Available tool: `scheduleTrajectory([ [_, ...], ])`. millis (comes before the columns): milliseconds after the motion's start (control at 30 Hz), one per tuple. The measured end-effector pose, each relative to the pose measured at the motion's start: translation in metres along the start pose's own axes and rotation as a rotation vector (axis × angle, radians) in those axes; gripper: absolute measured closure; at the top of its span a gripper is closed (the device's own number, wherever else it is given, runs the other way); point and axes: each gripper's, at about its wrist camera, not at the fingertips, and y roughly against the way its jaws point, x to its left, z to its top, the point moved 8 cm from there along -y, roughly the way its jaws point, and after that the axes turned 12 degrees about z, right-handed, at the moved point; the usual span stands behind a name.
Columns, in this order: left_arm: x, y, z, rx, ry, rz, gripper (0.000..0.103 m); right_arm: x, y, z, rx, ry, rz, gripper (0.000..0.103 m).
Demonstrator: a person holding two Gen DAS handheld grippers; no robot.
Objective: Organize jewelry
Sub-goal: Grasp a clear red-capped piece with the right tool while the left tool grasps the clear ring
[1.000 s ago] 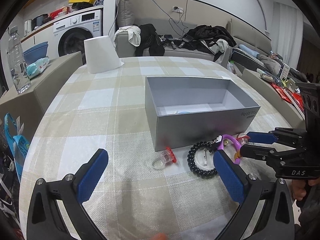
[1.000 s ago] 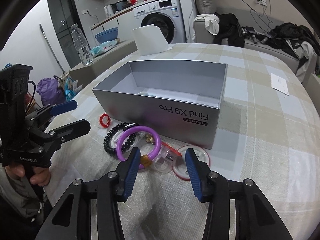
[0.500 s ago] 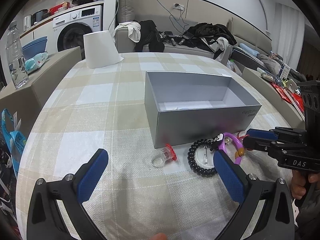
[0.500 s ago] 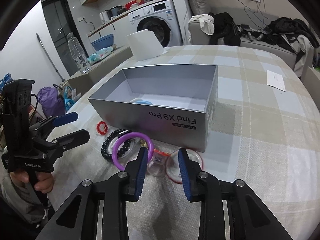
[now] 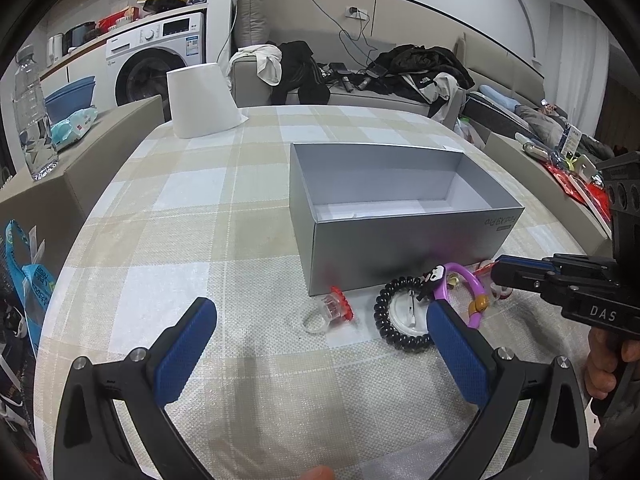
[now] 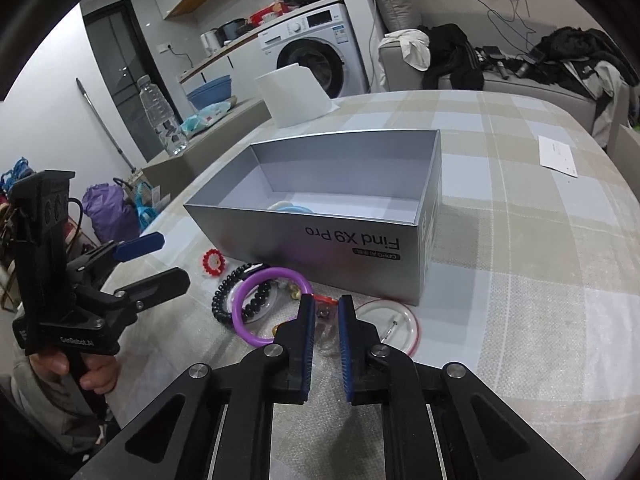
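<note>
Early going, by the look of it: only something pale blue (image 6: 294,209) lies inside the grey cardboard box (image 6: 360,240), while the rest waits on the woven checked tablecloth (image 5: 180,216) just before it. The right gripper (image 6: 323,312) has its jaws drawn narrow around a small clear ring (image 6: 322,314), though firm contact is unclear. The left gripper (image 5: 320,344) gapes wide, empty. Glossy purple bangle (image 6: 272,304), black bead bracelet (image 5: 400,316), clear plastic ring with red flower (image 5: 330,310), round badge (image 6: 390,326) remain.

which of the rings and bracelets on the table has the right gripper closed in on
The small clear ring between the right gripper fingers; the purple bangle, black bead bracelet and red-topped ring lie off to its left.
</note>
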Motion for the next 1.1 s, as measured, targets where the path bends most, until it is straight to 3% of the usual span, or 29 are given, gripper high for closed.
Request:
scheduleTrajectory([
  [67, 0.001, 0.0, 0.001, 0.0, 0.003, 0.004, 0.001, -0.001, 0.004, 0.0, -0.012, -0.004, 0.005, 0.093],
  [167, 0.001, -0.002, 0.001, 0.01, 0.006, 0.01, 0.001, -0.002, 0.012, 0.001, -0.046, -0.013, 0.014, 0.103],
  [300, 0.003, -0.004, 0.0, 0.023, 0.017, 0.016, 0.001, -0.005, 0.015, 0.0, -0.044, -0.012, -0.013, 0.103],
  [433, 0.002, -0.006, 0.0, 0.032, 0.009, 0.031, 0.001, -0.008, 0.012, -0.001, -0.027, -0.02, -0.027, 0.1],
  [567, -0.001, -0.005, 0.0, 0.027, -0.007, 0.035, 0.001, -0.005, 0.011, 0.0, -0.028, -0.016, -0.019, 0.084],
  [1100, 0.0, -0.005, -0.001, 0.039, 0.016, 0.004, 0.001, -0.005, -0.015, 0.003, 0.046, -0.049, -0.016, 0.074],
])
